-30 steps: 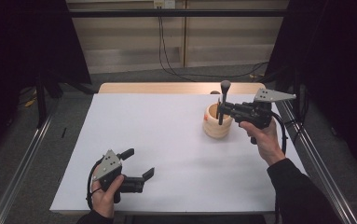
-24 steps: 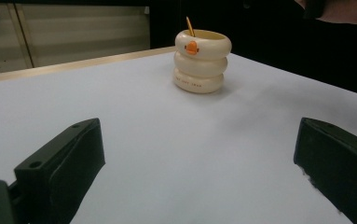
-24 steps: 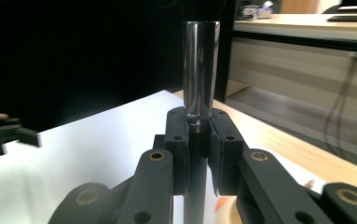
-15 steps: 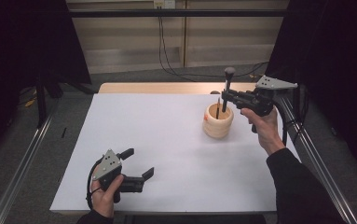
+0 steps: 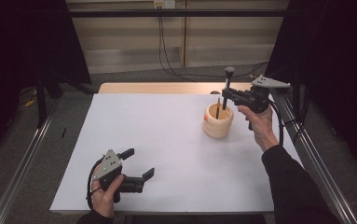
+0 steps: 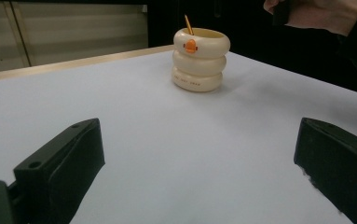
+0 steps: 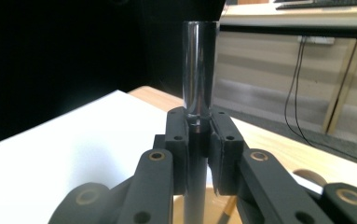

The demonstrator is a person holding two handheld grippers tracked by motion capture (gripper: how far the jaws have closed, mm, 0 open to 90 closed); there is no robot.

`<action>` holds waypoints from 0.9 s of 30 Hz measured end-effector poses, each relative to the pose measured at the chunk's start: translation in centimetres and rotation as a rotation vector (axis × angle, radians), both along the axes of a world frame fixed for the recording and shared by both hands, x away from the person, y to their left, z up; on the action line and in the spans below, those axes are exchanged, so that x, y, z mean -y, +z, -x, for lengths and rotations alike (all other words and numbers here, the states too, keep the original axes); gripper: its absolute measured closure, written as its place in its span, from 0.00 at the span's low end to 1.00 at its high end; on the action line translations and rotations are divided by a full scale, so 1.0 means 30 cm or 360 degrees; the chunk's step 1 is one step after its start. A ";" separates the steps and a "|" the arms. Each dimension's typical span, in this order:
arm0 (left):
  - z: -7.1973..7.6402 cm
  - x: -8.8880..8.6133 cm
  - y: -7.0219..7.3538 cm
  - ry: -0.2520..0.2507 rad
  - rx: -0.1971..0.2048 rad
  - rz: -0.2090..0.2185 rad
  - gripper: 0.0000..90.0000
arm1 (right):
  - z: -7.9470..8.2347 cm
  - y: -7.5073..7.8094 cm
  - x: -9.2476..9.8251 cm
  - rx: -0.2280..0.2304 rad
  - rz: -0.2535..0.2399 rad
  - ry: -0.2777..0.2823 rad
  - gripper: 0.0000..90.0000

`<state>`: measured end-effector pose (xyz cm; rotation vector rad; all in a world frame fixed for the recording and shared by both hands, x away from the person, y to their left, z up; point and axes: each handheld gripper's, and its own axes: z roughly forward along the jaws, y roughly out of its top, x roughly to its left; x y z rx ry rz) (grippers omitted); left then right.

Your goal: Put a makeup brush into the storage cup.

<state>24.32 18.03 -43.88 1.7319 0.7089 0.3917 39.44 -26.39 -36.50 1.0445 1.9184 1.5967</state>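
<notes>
Overhead first: I count one cream ringed holder (image 5: 218, 121) on the white table (image 5: 167, 149), right of centre toward the far edge, and two grippers. My right gripper (image 5: 226, 95) hangs just above the holder's mouth, clamped on a dark, knob-topped tool (image 5: 228, 81) that stands upright; its lower end is too thin and dark to trace against the holder's inside. My left gripper (image 5: 139, 163) sits near the front left corner, jaws spread wide with nothing between them.

From the left gripper view, both black jaws are cut off at the bottom edge. One holder (image 6: 198, 59) stands well ahead, three stacked rings with an orange mark, and one thin orange stick (image 6: 188, 24) pokes from it. A hand is cropped at the top right corner.

From the right gripper view, the jaws pinch the tool's shiny shaft (image 7: 198, 74); its top runs out of frame, and the holder's rim (image 7: 306, 176) is mostly hidden behind the jaws.
</notes>
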 end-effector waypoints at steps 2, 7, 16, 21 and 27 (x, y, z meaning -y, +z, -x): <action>0.000 0.000 0.000 0.0001 0.0000 -0.0003 0.02 | -0.005 -0.013 -0.001 -0.0017 -0.0001 -0.0008 0.88; -0.001 -0.007 0.000 -0.0004 0.0001 -0.0010 0.02 | -0.009 -0.045 -0.004 -0.0041 0.0021 -0.0013 0.88; -0.003 -0.009 -0.002 0.0007 -0.0007 -0.0001 0.02 | -0.004 -0.097 -0.009 -0.0078 0.0036 -0.0019 0.88; -0.003 -0.009 -0.002 0.0008 -0.0006 -0.0005 0.02 | -0.005 -0.125 -0.007 -0.0090 0.0030 -0.0025 0.88; -0.002 -0.018 0.001 0.0023 0.0002 0.0011 0.02 | -0.005 -0.159 -0.007 -0.0107 0.0044 -0.0027 0.88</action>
